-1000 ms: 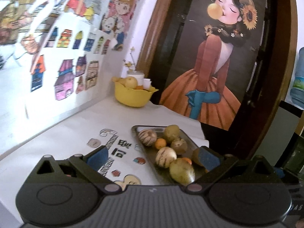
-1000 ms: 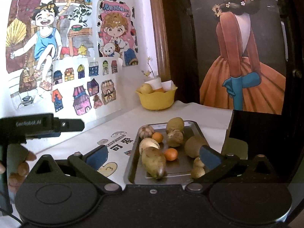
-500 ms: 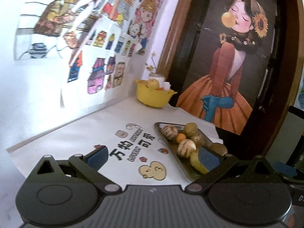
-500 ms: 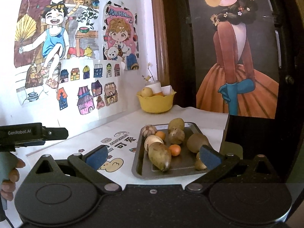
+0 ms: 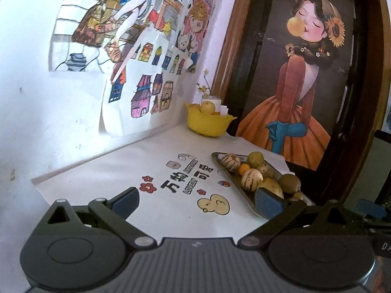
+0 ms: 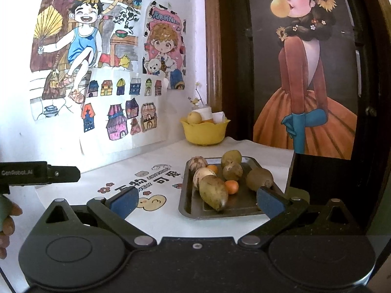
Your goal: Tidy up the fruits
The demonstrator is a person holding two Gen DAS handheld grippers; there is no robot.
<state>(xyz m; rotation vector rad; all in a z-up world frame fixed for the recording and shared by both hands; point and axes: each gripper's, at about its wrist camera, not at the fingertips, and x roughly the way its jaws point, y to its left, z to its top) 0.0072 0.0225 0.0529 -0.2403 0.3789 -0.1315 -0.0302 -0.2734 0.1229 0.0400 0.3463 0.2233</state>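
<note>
Children's coloured drawings [image 6: 90, 73] cover the white wall, with a sheet of little painted houses [image 5: 146, 92] taped below them. A large poster of a girl in an orange dress [image 6: 310, 78] blowing a bubble hangs on the dark wooden door, just past the table's far corner. The table [image 5: 136, 161] wears a white cloth printed with black characters [image 5: 193, 178] and a yellow cartoon duck [image 5: 215, 204].

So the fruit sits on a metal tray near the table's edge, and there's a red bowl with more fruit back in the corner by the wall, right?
Not quite: the bowl in the corner is yellow, not red, as the right wrist view shows. The rest holds: the fruit sits on the metal tray near the edge of the table, and the bowl holds more fruit.
</note>
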